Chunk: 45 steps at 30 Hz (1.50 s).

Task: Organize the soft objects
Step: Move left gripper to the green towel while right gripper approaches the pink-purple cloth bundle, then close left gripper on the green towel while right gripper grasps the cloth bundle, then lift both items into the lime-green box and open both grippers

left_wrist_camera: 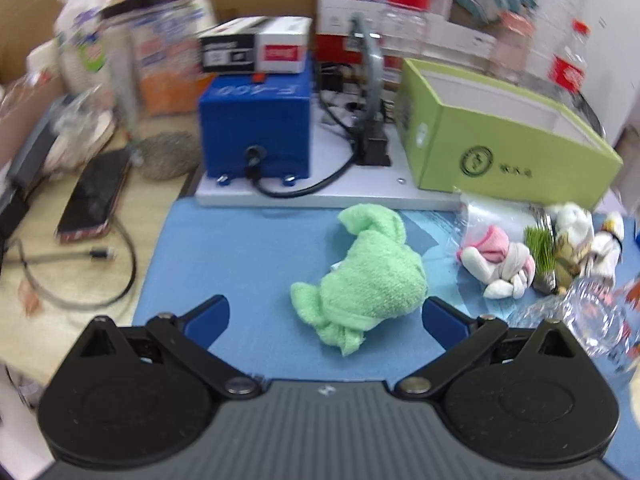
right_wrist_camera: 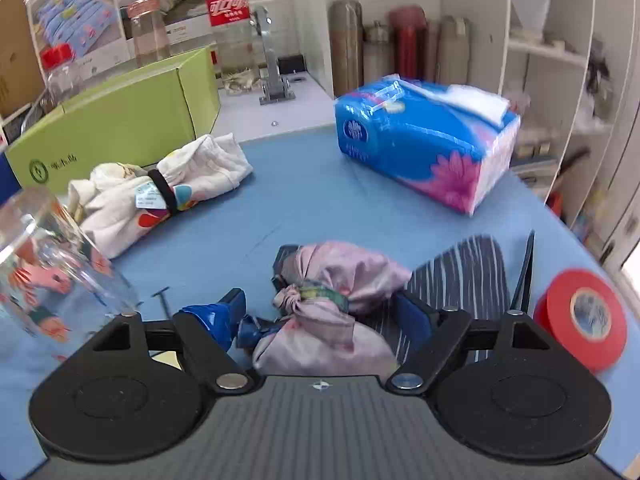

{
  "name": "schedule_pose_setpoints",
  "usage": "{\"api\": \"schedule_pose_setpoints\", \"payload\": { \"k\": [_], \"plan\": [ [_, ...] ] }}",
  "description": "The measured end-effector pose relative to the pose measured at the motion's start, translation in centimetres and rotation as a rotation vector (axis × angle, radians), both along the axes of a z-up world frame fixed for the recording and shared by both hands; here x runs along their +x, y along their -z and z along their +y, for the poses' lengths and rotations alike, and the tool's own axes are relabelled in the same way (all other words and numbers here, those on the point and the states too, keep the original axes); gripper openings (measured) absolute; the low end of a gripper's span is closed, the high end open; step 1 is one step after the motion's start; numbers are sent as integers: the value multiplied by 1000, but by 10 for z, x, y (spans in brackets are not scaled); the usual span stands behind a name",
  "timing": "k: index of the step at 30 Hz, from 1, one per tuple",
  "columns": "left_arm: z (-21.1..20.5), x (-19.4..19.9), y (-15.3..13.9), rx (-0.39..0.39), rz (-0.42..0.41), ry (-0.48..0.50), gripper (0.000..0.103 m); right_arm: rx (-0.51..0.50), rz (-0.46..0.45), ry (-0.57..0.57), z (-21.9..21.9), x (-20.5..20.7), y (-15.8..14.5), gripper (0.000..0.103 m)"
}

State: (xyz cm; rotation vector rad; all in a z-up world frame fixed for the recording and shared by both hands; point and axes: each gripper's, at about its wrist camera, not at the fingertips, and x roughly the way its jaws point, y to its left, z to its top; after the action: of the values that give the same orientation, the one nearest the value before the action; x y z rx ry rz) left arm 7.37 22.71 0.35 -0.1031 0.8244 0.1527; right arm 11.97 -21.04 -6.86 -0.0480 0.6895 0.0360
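A crumpled green towel (left_wrist_camera: 368, 276) lies on the blue mat (left_wrist_camera: 240, 248). My left gripper (left_wrist_camera: 326, 316) is open, its fingers either side of the towel's near end, not closed on it. A pink-and-white plush (left_wrist_camera: 500, 260) and small toys lie to the right. In the right wrist view a knotted pink cloth bundle (right_wrist_camera: 332, 304) lies between the open fingers of my right gripper (right_wrist_camera: 324, 312). A rolled white patterned cloth with a black band (right_wrist_camera: 160, 192) lies at the left, beside a green open box (right_wrist_camera: 120, 120).
A blue tissue pack (right_wrist_camera: 424, 148) stands at the far right of the mat. A striped cloth (right_wrist_camera: 460, 276) and a red tape roll (right_wrist_camera: 584, 316) lie right. A clear glass (right_wrist_camera: 48, 264) stands at left. A blue machine (left_wrist_camera: 256, 120), cables and a phone (left_wrist_camera: 96, 196) lie beyond.
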Motion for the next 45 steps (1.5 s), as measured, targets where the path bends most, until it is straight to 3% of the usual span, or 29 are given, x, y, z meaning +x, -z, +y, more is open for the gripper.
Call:
{"api": "schedule_pose_setpoints", "payload": {
  "k": [4,6,15,17,18,19,21,22,23,24,26,30,35,40,45],
  "plan": [
    [-14,28,10,137,51,171,102,10,-30,1,-4,-3,3,71],
    [-15,41,15,172,75,196,102,8,-32,2,-4,-3,3,71],
    [-12,59,38,57,90,205,100,10,-46,25,-1,2,7,77],
    [-7,55,35,1,66,189,80,10,-50,20,-2,2,7,77],
    [-6,53,31,-9,54,180,61,11,-51,15,-2,3,7,77],
    [-4,50,27,-28,50,180,48,12,-55,9,-3,2,7,77],
    [0,45,21,-65,41,164,44,14,-68,-8,-3,0,7,72],
    [1,40,17,-62,34,155,44,17,-73,-18,-3,-1,7,64],
    [1,36,14,-53,26,148,44,20,-80,-33,-4,-3,5,43],
    [0,30,10,-44,19,143,44,30,-78,-46,-6,-4,3,36],
    [2,18,1,-53,4,138,44,85,-59,-66,-12,-5,-1,32],
    [6,6,-30,-64,-48,136,44,109,-94,-123,-9,-13,-26,32],
    [-2,31,-92,-69,-179,171,44,88,-224,-264,18,-5,-86,32],
    [-28,97,-133,-53,-247,228,44,44,-320,-414,67,47,-139,32],
    [-60,165,-126,-26,-204,260,44,33,-275,-523,122,123,-154,33]
  ]
}}
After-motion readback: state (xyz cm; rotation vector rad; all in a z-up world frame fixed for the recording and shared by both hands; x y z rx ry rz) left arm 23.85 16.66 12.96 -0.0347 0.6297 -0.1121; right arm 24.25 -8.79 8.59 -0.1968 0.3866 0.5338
